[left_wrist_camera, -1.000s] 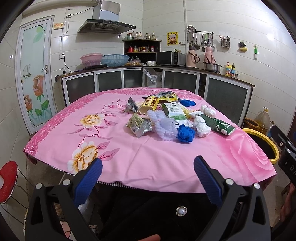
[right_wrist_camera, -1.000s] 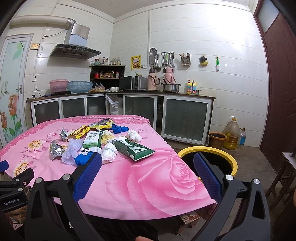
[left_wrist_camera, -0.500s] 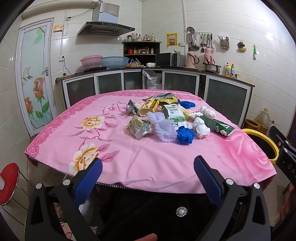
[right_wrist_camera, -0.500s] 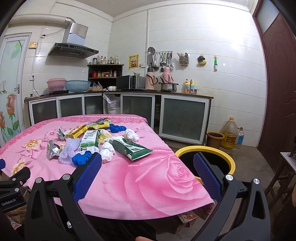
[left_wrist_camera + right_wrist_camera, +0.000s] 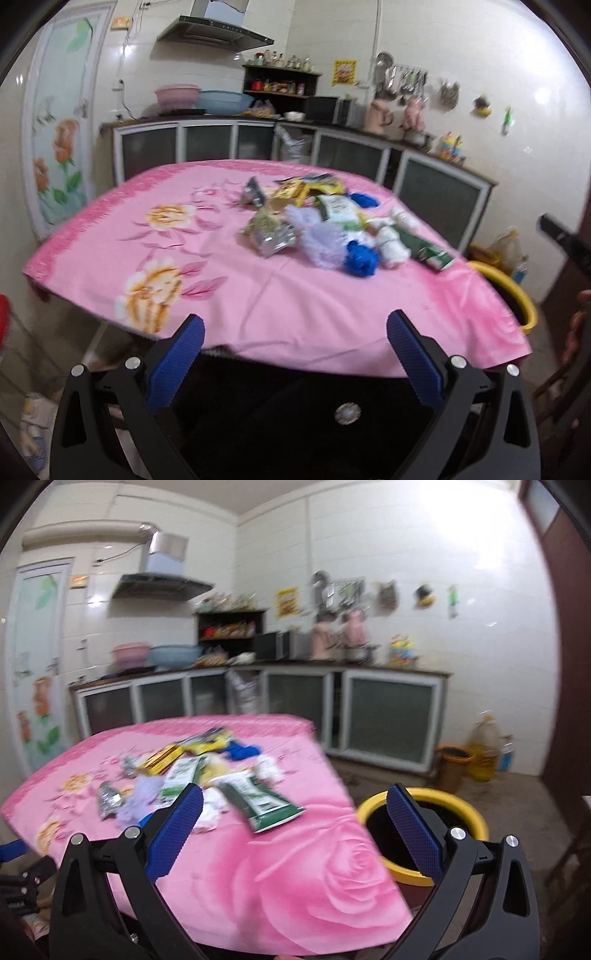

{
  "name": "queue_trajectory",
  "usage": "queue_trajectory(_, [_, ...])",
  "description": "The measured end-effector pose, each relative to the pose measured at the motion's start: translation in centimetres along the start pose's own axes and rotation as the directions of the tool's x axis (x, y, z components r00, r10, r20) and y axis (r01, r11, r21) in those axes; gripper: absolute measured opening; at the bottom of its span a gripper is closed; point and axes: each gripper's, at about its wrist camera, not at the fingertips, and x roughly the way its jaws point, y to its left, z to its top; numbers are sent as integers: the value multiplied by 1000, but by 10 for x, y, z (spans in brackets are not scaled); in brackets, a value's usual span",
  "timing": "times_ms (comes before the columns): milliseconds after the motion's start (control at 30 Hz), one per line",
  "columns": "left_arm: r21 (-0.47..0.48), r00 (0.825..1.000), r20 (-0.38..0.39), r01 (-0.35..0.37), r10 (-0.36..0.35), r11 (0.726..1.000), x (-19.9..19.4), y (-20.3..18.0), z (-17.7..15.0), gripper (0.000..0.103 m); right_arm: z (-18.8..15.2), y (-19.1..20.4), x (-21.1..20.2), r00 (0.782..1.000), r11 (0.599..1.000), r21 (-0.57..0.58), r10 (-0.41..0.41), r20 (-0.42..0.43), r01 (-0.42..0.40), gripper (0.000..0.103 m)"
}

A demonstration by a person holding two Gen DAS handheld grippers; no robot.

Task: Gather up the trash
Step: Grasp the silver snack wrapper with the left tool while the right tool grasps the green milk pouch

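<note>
A heap of trash lies on the pink flowered tablecloth (image 5: 229,295): a silver foil packet (image 5: 271,238), a lilac mesh ball (image 5: 325,240), a blue crumpled bag (image 5: 362,260), white wads (image 5: 393,249), a green carton (image 5: 428,251) and yellow wrappers (image 5: 295,190). The green carton (image 5: 258,801) and white wads (image 5: 212,810) also show in the right wrist view. A yellow-rimmed bin (image 5: 424,827) stands on the floor right of the table. My left gripper (image 5: 295,328) is open and empty before the near table edge. My right gripper (image 5: 295,801) is open and empty, raised over the table's near right corner.
Kitchen counters with glass-front cabinets (image 5: 221,142) run along the far walls. An oil jug (image 5: 485,751) and an orange pot (image 5: 452,766) stand on the floor by the wall. A brown door (image 5: 569,664) is at the right.
Both grippers have risen and tilted, moving closer to the table. The right one has swung left over the table corner toward the trash. Both views are motion-blurred.
</note>
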Motion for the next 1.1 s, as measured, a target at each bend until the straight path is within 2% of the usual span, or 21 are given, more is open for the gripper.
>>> queue_trajectory(67, [-32,997,-24,71,-72,997,9,4,-2,95,1,-1,21,996,999,-30,29,-84,-31,96])
queue_trajectory(133, [-11,995,-85,43,-44,999,25,4,-1,95,-2,0,39,987,994,-54,87,-136,-95,96])
queue_trajectory(233, [35,992,-120,54,-49,998,41,6,8,95,-5,3,68,961,979,-104,150,-232,-178,96])
queue_trajectory(300, [55,989,-134,69,-61,996,49,10,18,95,-9,8,96,917,954,-136,210,-339,-269,96])
queue_trajectory(367, [84,986,-151,80,-67,993,59,14,33,95,-11,10,114,891,943,-142,226,-393,-302,96])
queue_trajectory(467, [145,983,-164,109,-85,983,73,18,57,95,-7,11,140,862,924,-149,260,-434,-354,96])
queue_trajectory(533, [167,973,-201,147,-113,975,86,22,72,95,-1,15,159,846,907,-177,267,-462,-383,96])
queue_trajectory(567, [175,963,-236,177,-133,968,97,25,79,95,0,15,165,839,901,-185,268,-473,-392,96])
queue_trajectory(700, [191,941,-316,187,-120,964,130,32,93,95,6,20,195,777,861,-174,322,-541,-478,96])
queue_trajectory(733, [188,929,-348,199,-124,962,142,35,98,95,7,20,201,769,857,-169,328,-548,-486,96])
queue_trajectory(800, [178,924,-366,189,-113,966,154,39,101,95,10,21,211,763,854,-167,331,-555,-492,96])
queue_trajectory(900, [136,903,-410,197,-126,971,177,46,107,95,13,25,225,756,847,-180,325,-568,-500,95])
queue_trajectory(967, [125,900,-417,194,-126,973,186,47,110,95,14,29,233,736,836,-181,327,-593,-517,95])
queue_trajectory(1100, [78,874,-459,215,-156,974,208,50,115,95,11,39,249,711,821,-205,302,-635,-532,95])
